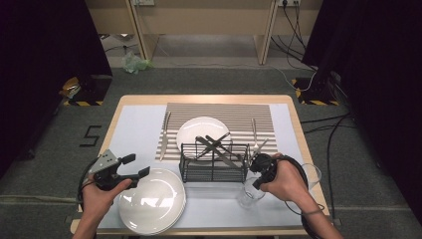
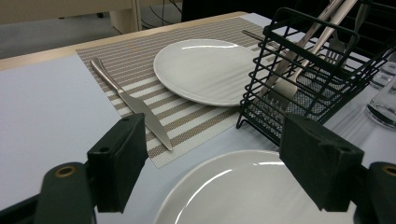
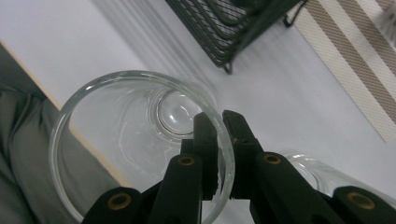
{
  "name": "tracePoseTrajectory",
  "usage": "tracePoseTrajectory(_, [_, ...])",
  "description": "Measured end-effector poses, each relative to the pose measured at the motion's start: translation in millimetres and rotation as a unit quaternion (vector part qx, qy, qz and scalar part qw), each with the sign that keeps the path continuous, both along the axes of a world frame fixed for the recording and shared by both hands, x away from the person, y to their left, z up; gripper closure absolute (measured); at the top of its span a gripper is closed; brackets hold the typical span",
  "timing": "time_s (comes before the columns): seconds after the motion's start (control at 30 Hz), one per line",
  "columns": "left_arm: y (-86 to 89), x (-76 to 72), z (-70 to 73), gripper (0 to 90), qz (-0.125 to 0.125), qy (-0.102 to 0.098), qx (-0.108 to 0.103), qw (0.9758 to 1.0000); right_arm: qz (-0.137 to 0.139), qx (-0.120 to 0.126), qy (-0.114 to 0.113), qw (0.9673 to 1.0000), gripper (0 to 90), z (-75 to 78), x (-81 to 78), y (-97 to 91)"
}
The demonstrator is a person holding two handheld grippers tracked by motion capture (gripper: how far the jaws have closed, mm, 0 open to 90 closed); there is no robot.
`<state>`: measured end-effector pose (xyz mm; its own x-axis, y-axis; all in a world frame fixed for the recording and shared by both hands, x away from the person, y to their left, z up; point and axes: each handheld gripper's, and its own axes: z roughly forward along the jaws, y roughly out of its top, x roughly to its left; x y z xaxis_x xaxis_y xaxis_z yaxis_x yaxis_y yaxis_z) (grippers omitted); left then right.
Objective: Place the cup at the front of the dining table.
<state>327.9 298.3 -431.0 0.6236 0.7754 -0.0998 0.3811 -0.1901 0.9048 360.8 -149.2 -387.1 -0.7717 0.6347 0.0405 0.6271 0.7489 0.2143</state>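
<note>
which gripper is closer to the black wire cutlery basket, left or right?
Right. The right gripper sits just off the black wire cutlery basket at its right corner, clamped on a glass rim. The left gripper hangs open farther off, over the near plate.

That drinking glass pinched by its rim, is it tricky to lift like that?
Probably, yes. The right tool grips the glass only at its thin rim, one jaw inside and one outside, so the smooth wall may slip. Held on one side, it will likely hang tilted. It looks thin and clear, so it is probably light but breakable if knocked against the wire basket.
</note>
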Motion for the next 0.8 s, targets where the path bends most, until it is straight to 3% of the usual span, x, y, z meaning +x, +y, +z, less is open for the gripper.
tracePoseTrajectory(0.2, [0.7,-4.1,-2.3,23.0,-0.001,0.002,0.001,1.0,0.02,0.001,0.002,0.9998,84.8,-0.4,-5.4,13.9])
tracePoseTrajectory(0.8, [-7.4,-18.7,-1.6,23.1,-0.017,-0.003,-0.003,0.9998,0.037,0.004,-0.003,0.9993,84.8,-0.8,-10.6,38.3])
